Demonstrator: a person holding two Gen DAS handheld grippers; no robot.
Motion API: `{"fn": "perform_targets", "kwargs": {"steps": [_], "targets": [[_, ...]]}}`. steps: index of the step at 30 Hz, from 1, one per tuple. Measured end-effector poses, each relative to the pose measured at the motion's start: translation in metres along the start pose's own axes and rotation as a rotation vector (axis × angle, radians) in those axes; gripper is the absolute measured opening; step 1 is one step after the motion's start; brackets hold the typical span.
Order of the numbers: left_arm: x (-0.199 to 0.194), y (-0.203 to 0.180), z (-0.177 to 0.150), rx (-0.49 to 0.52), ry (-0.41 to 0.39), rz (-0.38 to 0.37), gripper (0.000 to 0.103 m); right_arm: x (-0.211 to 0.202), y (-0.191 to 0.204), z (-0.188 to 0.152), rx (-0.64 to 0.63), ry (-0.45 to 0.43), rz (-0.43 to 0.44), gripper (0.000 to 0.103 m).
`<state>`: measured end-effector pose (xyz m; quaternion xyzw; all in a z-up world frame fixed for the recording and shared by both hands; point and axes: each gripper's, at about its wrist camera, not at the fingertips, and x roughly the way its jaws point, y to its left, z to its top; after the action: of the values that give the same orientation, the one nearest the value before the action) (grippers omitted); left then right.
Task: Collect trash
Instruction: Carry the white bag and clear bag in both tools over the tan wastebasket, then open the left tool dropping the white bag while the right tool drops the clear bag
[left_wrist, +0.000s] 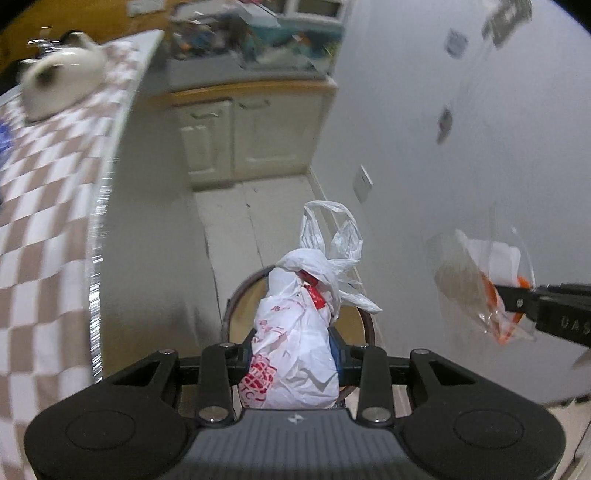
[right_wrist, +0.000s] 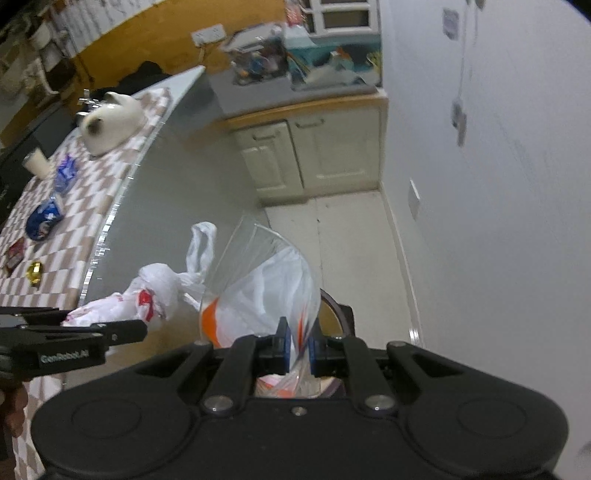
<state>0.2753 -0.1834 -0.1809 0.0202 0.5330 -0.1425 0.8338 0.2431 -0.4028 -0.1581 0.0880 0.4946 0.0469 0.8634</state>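
Observation:
My left gripper is shut on a knotted white plastic bag with red print, held in the air above a round brown-rimmed bin on the floor. The same bag and the left gripper show at the left of the right wrist view. My right gripper is shut on a clear plastic bag with orange marks, also held over the bin. In the left wrist view the right gripper holds that clear bag at the right.
A table with a brown-and-white checked cloth stands to the left, bearing a white teapot, blue wrappers, a gold item and a cup. Cream cabinets stand ahead. A white wall runs along the right.

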Motion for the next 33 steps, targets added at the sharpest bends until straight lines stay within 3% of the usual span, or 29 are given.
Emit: {"fn": "perform_targets", "kwargs": {"steps": [9,17,22,33], "targets": [[0.09,-0.005,0.019,0.121,0.176,-0.055,0.037,0.054,-0.021,-0.002,0.081,0.111,-0.027,0.01],[0.159,0.003,0.039,0.193,0.235,-0.072,0.04,0.112,-0.025,-0.005,0.144,0.22,-0.024,0.01],[0.191,0.012,0.045,0.202,0.272,-0.049,0.057,0.145,-0.025,-0.006,0.18,0.279,-0.024,0.01],[0.205,0.043,0.02,0.113,0.326,-0.002,0.072,0.203,-0.023,-0.016,0.225,0.373,-0.019,0.012]]}}
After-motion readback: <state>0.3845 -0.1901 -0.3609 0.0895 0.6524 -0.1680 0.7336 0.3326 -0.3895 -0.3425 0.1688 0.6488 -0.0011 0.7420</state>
